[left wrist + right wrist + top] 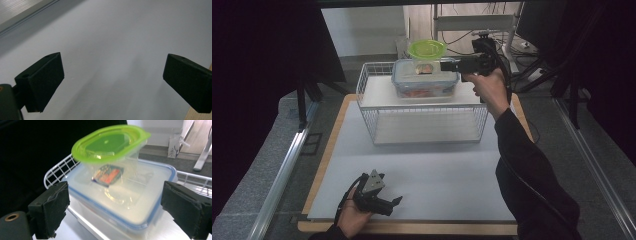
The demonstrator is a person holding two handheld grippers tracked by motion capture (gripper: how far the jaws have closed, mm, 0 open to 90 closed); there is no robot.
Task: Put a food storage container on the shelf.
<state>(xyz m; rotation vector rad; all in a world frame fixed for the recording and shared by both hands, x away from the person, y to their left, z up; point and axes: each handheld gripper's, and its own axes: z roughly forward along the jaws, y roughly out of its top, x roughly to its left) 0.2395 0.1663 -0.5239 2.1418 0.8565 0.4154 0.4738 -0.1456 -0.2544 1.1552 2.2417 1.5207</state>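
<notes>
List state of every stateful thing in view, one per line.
Green-lidded tub: lid on, standing on the blue-rimmed box, a packet inside.
Blue-rimmed box: lid on, resting on the rack's top shelf.
Wire rack: upright on the table.
Right gripper: jaws open, at the box, gripping nothing.
Left gripper: jaws open, empty, over the table.

The tabletop (pixel 422 175) is pale grey-white with a light wooden edge, and grey floor (pixel 257 175) lies on both sides of it. A metal rail (pixel 282 175) runs along the floor just left of the left tongs (pixel 388 204). Black drapes (pixel 257 50) darken the far left and right. Beyond the right tongs (pixel 447 65), a white wall (pixel 362 30), a pale metal frame (pixel 474 22) and loose cables (pixel 532 65) stand in soft, even light.
</notes>
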